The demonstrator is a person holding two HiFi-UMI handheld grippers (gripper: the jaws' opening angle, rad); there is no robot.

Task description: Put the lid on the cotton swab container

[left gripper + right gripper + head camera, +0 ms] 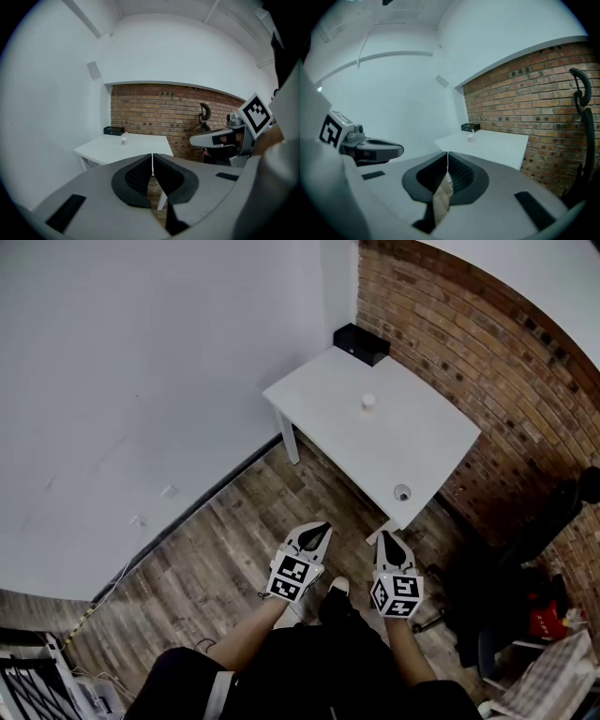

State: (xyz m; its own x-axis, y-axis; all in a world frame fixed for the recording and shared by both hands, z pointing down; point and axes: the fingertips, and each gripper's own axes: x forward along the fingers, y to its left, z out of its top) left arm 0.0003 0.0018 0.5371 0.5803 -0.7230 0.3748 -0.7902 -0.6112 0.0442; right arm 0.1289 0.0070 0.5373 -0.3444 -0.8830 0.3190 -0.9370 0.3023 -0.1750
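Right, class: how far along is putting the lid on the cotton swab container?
Done: nothing visible. The cotton swab container stands mid-table; a small round piece, probably the lid, lies apart near a corner of the white table. In hand: nothing; left gripper and right gripper are shut, empty, short of it. Left: approach, pick up, cap.

Desk (417,442) set in the room's corner, three things on it.
Box (361,343) at the far corner, container (368,402) near the middle, lid (402,492) by the near edge; chair (539,531) right of the desk.
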